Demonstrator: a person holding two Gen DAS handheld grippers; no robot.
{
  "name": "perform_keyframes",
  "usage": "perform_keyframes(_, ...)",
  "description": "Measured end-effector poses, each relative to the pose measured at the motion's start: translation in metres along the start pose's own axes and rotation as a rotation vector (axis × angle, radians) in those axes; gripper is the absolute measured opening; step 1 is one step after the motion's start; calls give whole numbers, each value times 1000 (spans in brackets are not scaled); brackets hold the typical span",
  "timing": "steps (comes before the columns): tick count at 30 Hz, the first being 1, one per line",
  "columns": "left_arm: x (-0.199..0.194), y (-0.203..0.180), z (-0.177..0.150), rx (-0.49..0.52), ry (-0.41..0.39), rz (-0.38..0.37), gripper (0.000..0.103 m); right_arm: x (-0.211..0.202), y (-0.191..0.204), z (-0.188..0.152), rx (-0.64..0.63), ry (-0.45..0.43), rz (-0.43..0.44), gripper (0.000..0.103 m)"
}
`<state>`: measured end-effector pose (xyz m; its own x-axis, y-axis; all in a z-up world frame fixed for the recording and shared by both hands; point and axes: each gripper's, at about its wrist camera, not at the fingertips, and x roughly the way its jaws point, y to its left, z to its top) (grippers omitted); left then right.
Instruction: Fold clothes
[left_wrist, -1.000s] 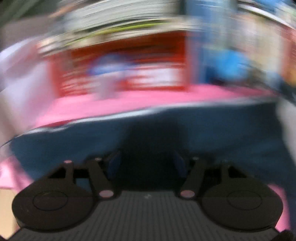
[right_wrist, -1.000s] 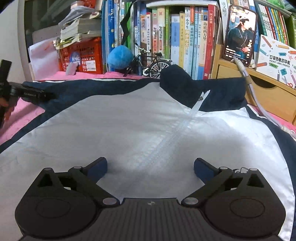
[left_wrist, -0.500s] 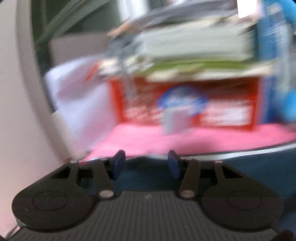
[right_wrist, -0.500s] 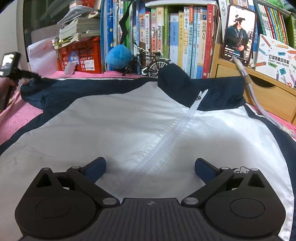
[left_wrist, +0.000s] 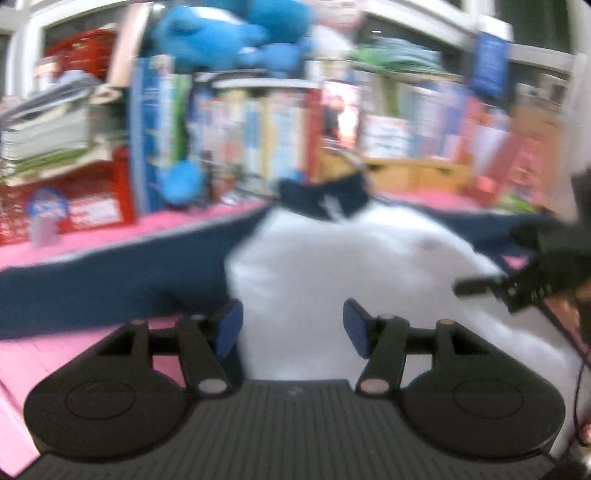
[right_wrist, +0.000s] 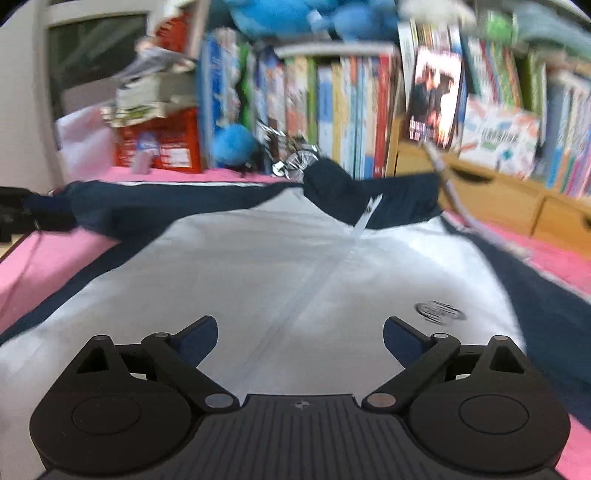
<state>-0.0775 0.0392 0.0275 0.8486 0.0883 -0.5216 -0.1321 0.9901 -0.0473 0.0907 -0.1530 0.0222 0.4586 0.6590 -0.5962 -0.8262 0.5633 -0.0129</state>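
Note:
A white and navy zip jacket (right_wrist: 295, 258) lies face up on a pink cloth, collar toward the bookshelf, its left sleeve (right_wrist: 122, 210) stretched out to the left. It also shows in the left wrist view (left_wrist: 332, 266), blurred. My right gripper (right_wrist: 299, 338) is open and empty above the jacket's lower front, astride the zipper (right_wrist: 332, 266). My left gripper (left_wrist: 291, 326) is open and empty at the jacket's left side, where the navy sleeve (left_wrist: 110, 280) meets the white body. The right gripper also shows in the left wrist view (left_wrist: 517, 284), at the right edge.
The pink cloth (right_wrist: 44, 258) covers the table. A bookshelf (right_wrist: 332, 103) stands behind, with a red crate (right_wrist: 162, 144), a blue ball (right_wrist: 232, 144), a small model bicycle (right_wrist: 291, 155) and wooden drawers (right_wrist: 517, 199). A grey cable (right_wrist: 465, 210) crosses the jacket's right shoulder.
My left gripper has opened, let go of the sleeve end and swung right to face the jacket body. My right gripper has lifted and tilted a little, still open.

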Motion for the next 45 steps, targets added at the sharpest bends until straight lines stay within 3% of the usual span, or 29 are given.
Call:
perform_keyframes(4, -31, -31, -34, 0, -9, -49, 61, -70, 24, -33, -107, -67, -13, 101)
perform_keyframes(8, -54, -49, -66, -26, -17, -34, 65, -124, 50, -79, -127, -159, -44, 102)
perform_keyframes(11, -57, -52, -92, -10, 7, 61, 65, -144, 64, -115, -3, -225, -43, 102)
perform_keyframes(13, -58, -49, -115, 19, 28, 164, 65, -146, 71, -139, 59, -268, -65, 102)
perform_keyframes(15, -71, -41, -129, 4, -33, 180, 65, -146, 76, -159, 86, -295, -115, 101)
perform_keyframes(19, -84, -33, -130, -70, -31, 192, 67, -136, 63, -189, 82, -253, -295, 98)
perform_keyframes(25, -100, -39, -118, -167, -1, 140, 65, -159, 24, -199, 231, -211, -496, 97)
perform_keyframes(27, -110, -52, -114, -177, -6, 119, 74, -171, 30, -198, 268, -194, -483, 96)
perform_keyframes(29, -116, -69, -109, -148, -14, 138, 77, -184, 42, -194, 281, -177, -450, 96)
perform_keyframes(36, -118, -107, -105, -75, -5, 114, 79, -210, 119, -181, 121, -198, -302, 101)
perform_keyframes(45, -109, -115, -112, -54, 34, 114, 79, -199, 132, -182, 132, -157, -285, 102)
